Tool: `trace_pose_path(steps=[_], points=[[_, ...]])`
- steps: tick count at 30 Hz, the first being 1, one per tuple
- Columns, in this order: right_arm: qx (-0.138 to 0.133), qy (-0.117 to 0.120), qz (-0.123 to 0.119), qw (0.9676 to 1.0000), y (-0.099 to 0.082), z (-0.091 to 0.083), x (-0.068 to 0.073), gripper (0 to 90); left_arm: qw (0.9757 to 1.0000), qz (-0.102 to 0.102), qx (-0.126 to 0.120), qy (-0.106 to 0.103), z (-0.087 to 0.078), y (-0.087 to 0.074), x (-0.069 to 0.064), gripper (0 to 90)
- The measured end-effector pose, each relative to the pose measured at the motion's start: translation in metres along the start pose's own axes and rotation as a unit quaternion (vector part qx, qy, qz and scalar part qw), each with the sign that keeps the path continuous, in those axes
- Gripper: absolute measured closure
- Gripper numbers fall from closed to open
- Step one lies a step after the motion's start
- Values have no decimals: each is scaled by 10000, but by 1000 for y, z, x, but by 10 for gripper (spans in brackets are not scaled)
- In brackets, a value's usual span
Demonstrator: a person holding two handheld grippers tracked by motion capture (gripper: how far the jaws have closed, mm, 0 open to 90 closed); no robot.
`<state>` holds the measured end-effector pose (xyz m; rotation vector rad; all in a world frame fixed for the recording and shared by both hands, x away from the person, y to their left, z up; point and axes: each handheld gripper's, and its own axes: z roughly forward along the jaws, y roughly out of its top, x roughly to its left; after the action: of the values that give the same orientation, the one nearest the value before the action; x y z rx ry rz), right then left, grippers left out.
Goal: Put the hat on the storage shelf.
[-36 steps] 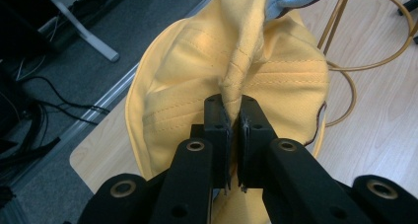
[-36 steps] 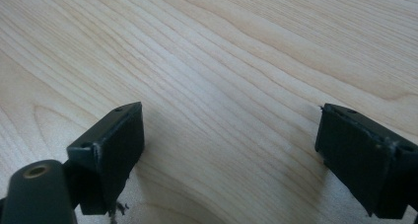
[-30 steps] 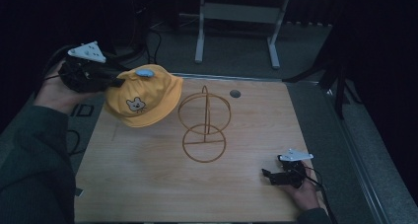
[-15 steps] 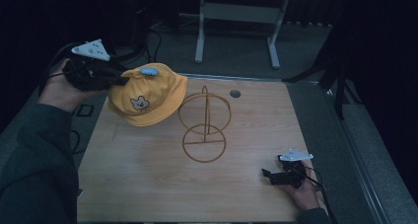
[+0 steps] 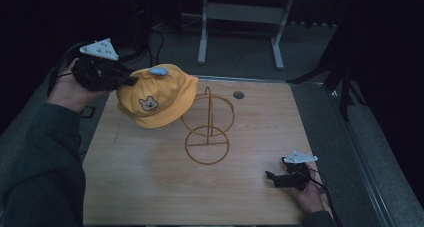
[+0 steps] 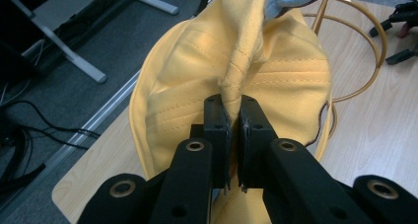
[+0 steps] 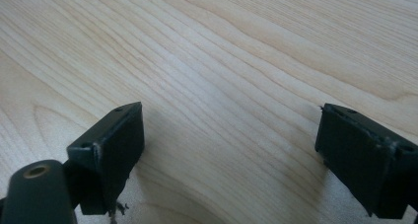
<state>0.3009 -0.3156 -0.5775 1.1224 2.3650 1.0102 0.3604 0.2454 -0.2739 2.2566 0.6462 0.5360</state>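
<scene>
2 grippers are in play over a light wooden worktop. Nearest, by the worktop's front right corner, the right gripper rests low on the wood in the person's right hand, its grey three-cornered plate on top; in the right gripper view its 2 black jaws stand wide apart with bare wood grain between them and nothing held.

Toward the middle of the worktop stands a gold wire stand: a flat ring on the wood, an upright post, and an upright hoop above it. Just past it, near the back edge, a small round grey disc sits in the surface.

Farther back, over the worktop's back left corner, the left gripper is raised in the person's left hand. Its jaws are pinched almost together on a fold of a yellow bucket hat, as the left gripper view shows. The hat hangs clear of the wood, just left of the stand's hoop, with a small bear face on its front and a pale blue patch on its crown.
</scene>
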Motion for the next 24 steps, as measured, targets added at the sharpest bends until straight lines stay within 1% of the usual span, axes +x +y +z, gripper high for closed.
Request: trace_pose_path(steps=[7, 16, 18, 24], points=[[-1, 0, 0, 10000, 0, 0, 0, 112, 10000, 19, 0, -55, 4, 3, -2, 847], [0, 0, 1, 10000, 0, 0, 0, 112, 9999, 34, -78, -114, 9, 8, -4, 845], [0, 1, 0, 10000, 0, 0, 0, 112, 9999, 75, -27, -128, 10, 10, -5, 845], [-1, 0, 3, 10000, 0, 0, 0, 112, 9997, 180, -7, -148, 10, 20, -8, 845]])
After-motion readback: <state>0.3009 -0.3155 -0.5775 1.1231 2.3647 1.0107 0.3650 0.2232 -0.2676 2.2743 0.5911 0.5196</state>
